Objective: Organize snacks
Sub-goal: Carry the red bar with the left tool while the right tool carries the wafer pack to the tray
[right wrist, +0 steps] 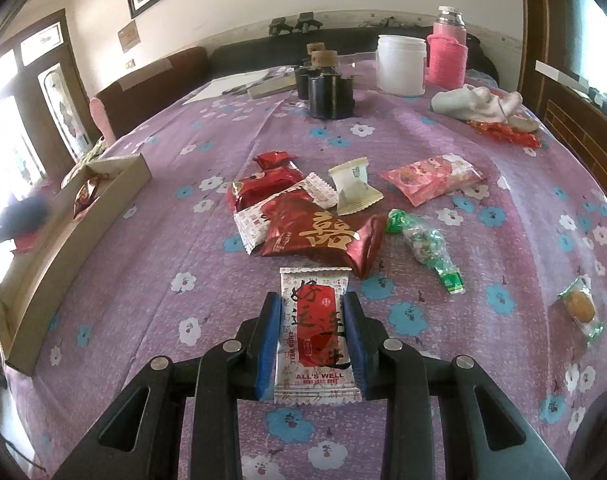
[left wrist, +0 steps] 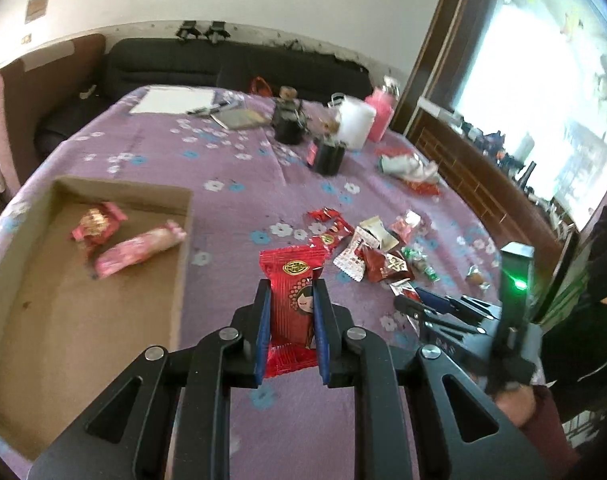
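Observation:
My left gripper (left wrist: 291, 289) is shut on a red snack packet with a cartoon girl (left wrist: 291, 280), held above the purple cloth just right of the cardboard box (left wrist: 181, 280). The box holds two pink wrapped snacks (left wrist: 139, 249). My right gripper (right wrist: 312, 304) is shut on a white and red "ALL'S WELL" packet (right wrist: 315, 332), close to the cloth. It also shows in the left wrist view (left wrist: 431, 304). Ahead of it lies a pile of loose snacks: a dark red packet (right wrist: 323, 236), a white one (right wrist: 353, 186), a pink one (right wrist: 433, 178), a green candy (right wrist: 425, 248).
The box also shows at the left in the right wrist view (right wrist: 83, 224). Black holders (right wrist: 329, 90), a white jar (right wrist: 401, 64), a pink bottle (right wrist: 447, 54) and a crumpled cloth (right wrist: 479, 104) stand at the table's far side. A small orange snack (right wrist: 579, 306) lies at right.

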The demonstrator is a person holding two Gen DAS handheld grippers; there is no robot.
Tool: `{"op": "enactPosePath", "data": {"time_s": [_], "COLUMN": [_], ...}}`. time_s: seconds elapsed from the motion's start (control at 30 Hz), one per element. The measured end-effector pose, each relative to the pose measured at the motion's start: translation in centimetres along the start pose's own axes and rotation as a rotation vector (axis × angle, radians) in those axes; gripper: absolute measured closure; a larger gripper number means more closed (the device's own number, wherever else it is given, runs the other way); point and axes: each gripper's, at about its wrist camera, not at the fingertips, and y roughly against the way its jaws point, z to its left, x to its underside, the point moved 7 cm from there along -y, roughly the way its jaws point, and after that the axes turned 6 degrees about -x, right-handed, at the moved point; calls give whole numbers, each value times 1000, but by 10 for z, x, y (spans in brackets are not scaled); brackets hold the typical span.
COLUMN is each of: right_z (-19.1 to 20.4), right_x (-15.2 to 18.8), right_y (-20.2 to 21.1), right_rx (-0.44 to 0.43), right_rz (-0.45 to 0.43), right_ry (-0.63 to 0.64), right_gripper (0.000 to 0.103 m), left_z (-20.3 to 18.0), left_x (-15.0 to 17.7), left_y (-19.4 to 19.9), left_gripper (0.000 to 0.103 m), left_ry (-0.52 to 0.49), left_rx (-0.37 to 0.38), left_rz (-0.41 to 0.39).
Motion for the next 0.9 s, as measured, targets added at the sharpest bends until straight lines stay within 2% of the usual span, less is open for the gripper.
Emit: {"op": "enactPosePath", "data": {"time_s": [0.2, 0.37, 0.5, 0.6, 0.7, 0.83, 0.9], "right_z": [-2, 8, 36, 69, 105, 151, 176], "right_x": [0, -2, -26, -54, -82, -105, -111], "right_y": [2, 25, 61, 87, 95, 79, 56], "right_rx": [2, -89, -159, -222, -289, -357, -373], "right_rz": [1, -20, -80, -126, -136, -103, -67], "right_ry": [-24, -100, -88, -57, -27, -6, 11], "right_gripper": [71, 71, 71, 71, 71, 71, 71], "left_z": [46, 92, 133, 155, 173, 186, 193], "left_x": [4, 3, -5, -13, -22, -29, -31], "left_y": [51, 82, 93, 90, 73, 42, 22], "left_gripper": [87, 87, 87, 87, 87, 87, 87], "left_ry": [34, 42, 70, 74, 84, 79, 84], "left_rx": [-36, -117, -199, -247, -270, -297, -305], "left_rz": [-56, -91, -103, -101, -69, -29, -4]}}
